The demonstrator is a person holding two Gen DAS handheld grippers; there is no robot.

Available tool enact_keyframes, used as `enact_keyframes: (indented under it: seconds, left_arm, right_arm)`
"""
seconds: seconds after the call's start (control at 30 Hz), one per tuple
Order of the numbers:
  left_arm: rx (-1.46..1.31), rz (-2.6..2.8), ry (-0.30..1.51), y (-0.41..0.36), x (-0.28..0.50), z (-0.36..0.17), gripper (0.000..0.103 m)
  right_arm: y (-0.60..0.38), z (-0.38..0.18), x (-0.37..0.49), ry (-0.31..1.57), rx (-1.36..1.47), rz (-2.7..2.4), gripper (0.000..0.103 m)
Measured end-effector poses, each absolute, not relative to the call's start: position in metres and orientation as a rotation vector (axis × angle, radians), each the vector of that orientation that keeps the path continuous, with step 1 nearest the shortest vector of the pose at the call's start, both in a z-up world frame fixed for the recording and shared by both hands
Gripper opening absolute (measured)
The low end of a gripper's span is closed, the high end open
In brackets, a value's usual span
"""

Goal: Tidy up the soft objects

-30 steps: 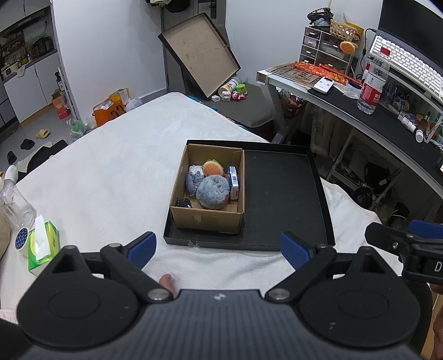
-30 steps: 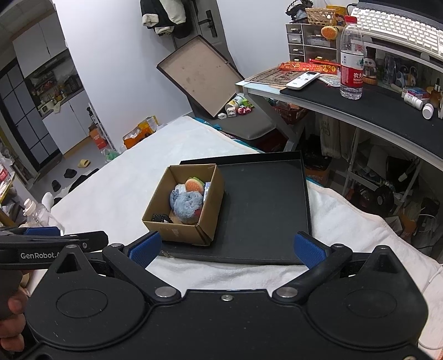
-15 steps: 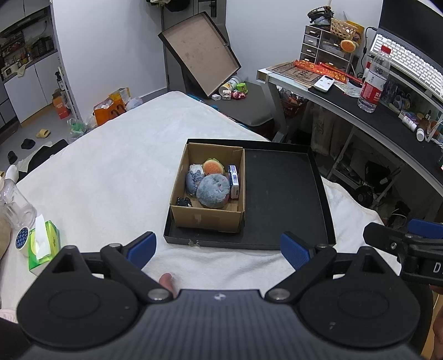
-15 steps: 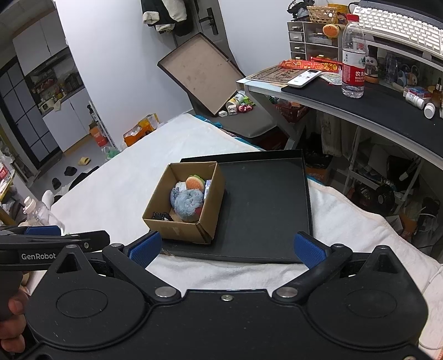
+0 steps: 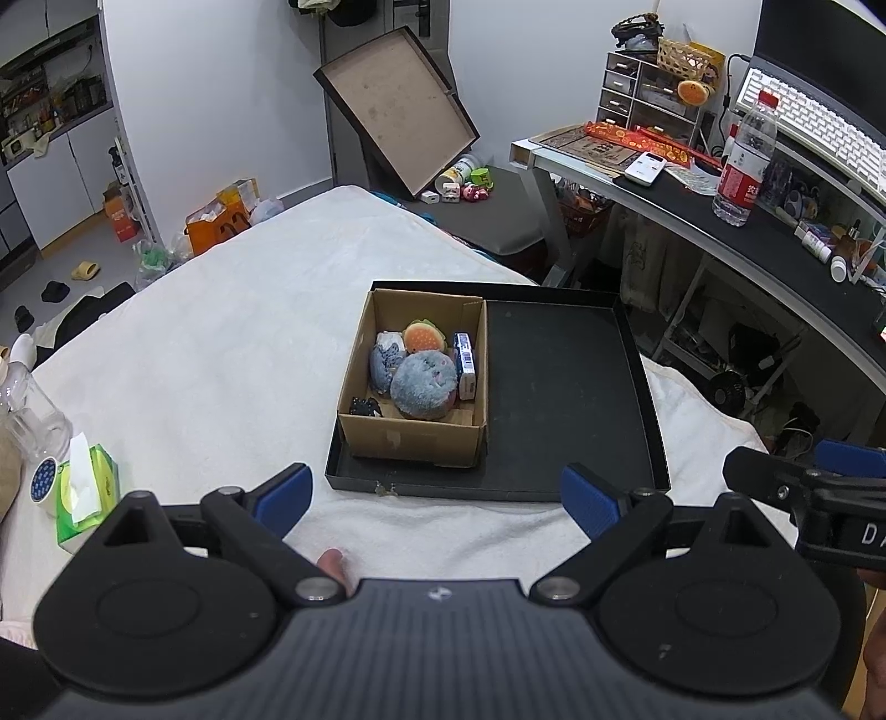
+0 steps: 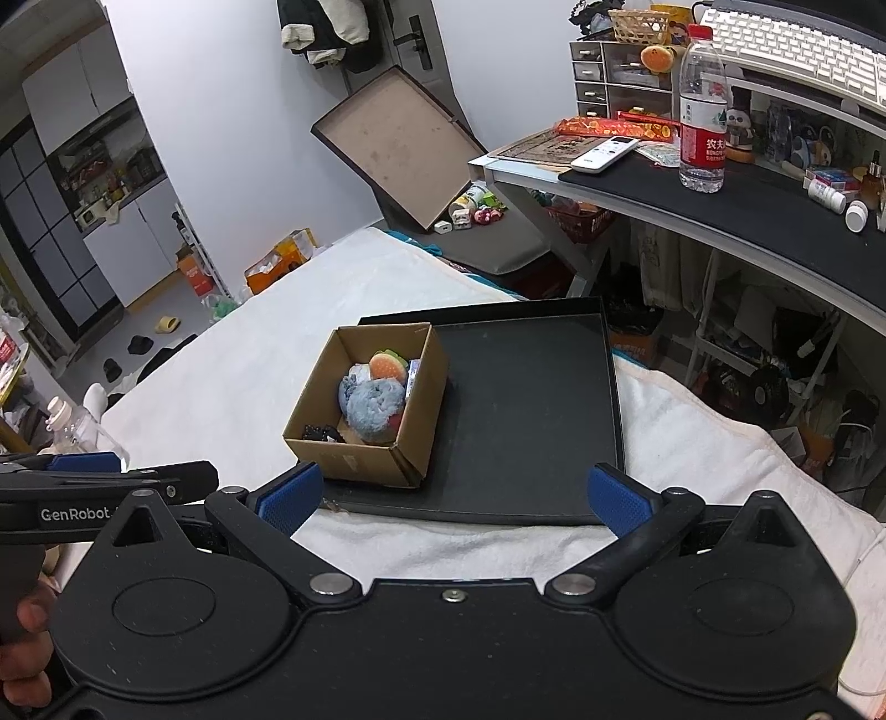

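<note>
Jaws of both grippers gape empty short of the cardboard box.

Setting: lived-in home bedroom. Evidence: white-sheeted bed centre frame; computer desk with keyboard, upper right; slippers on floor and kitchen cabinets, far left.

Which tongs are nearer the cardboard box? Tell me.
Left. The left tongs hang just short of the box, almost straight before it; the right tongs sit further right, facing the tray's bare half.
</note>
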State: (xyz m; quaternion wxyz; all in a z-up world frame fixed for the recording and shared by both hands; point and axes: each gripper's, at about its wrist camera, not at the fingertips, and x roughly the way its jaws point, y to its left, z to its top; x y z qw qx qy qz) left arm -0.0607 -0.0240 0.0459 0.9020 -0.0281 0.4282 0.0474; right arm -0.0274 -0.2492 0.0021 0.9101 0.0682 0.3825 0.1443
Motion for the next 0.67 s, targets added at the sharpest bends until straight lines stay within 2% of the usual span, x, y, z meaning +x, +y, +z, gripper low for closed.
enact_keyframes:
  seconds: [0.67]
  left_arm:
    - [-0.026, 0.099, 0.874, -0.0271, -0.0599, 0.0464, 0.096]
  right_arm:
    - [-0.2493, 0.0014, -0.0265, 0.791, 0.157, 0.292, 0.103]
